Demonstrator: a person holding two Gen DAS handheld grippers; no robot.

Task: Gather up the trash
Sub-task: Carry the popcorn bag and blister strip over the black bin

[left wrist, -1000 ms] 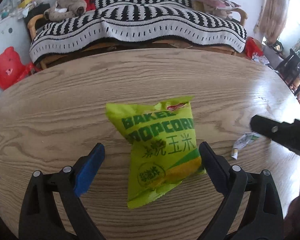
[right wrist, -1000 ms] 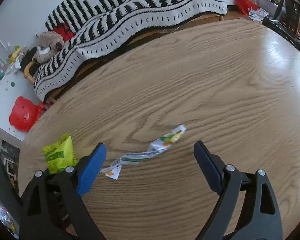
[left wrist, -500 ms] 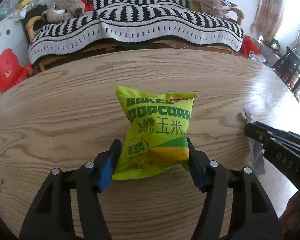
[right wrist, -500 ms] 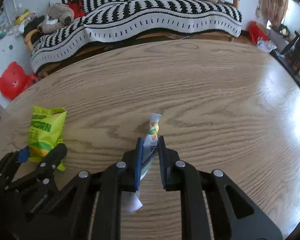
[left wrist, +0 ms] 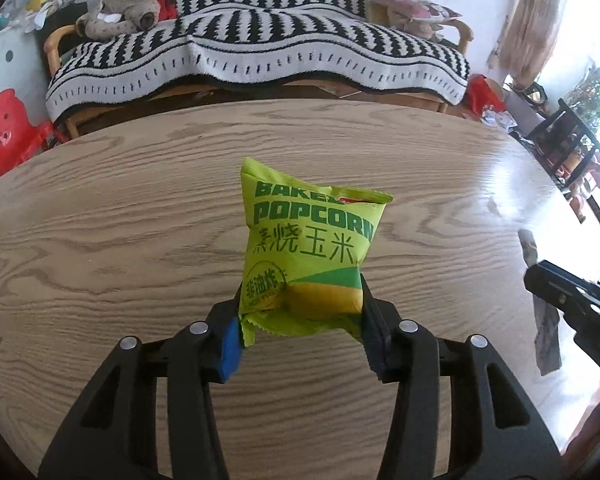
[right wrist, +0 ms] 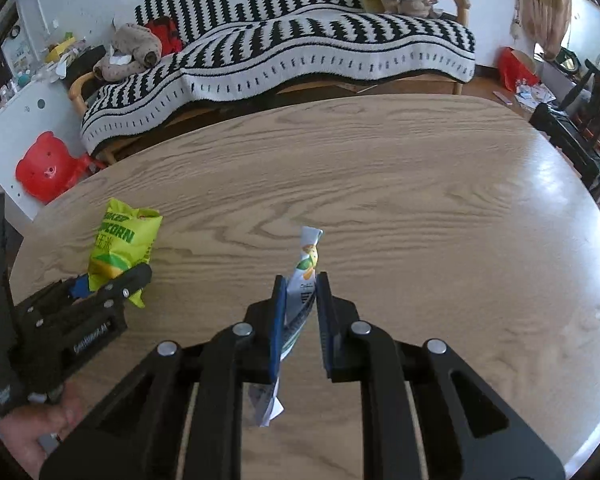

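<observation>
Now you had one piece of trash in each hand, and both looked lifted a bit off the worktop [left wrist: 100,240]. To do this step well, I think you needed to hold on tight and lift slowly, so nothing slipped out. No bin showed in either view, so I could not tell where the trash had to go.

Your left gripper [left wrist: 300,332] had just been closing its fingers [left wrist: 230,340], and the green popcorn bag [left wrist: 308,248] sat between them. The fingers were about half way apart, and they pinched the bag at its bottom edge. The bag stood up tall above them and looked puffy, so a harder squeeze could have popped or crushed it.

Your right gripper [right wrist: 300,300] had its fingers [right wrist: 278,320] almost together, clamped on the thin white wrapper [right wrist: 306,264]. The wrapper poked up above the fingers, and its crumpled end hung down below them. It was light and floppy, so it could have slid out easily.
</observation>
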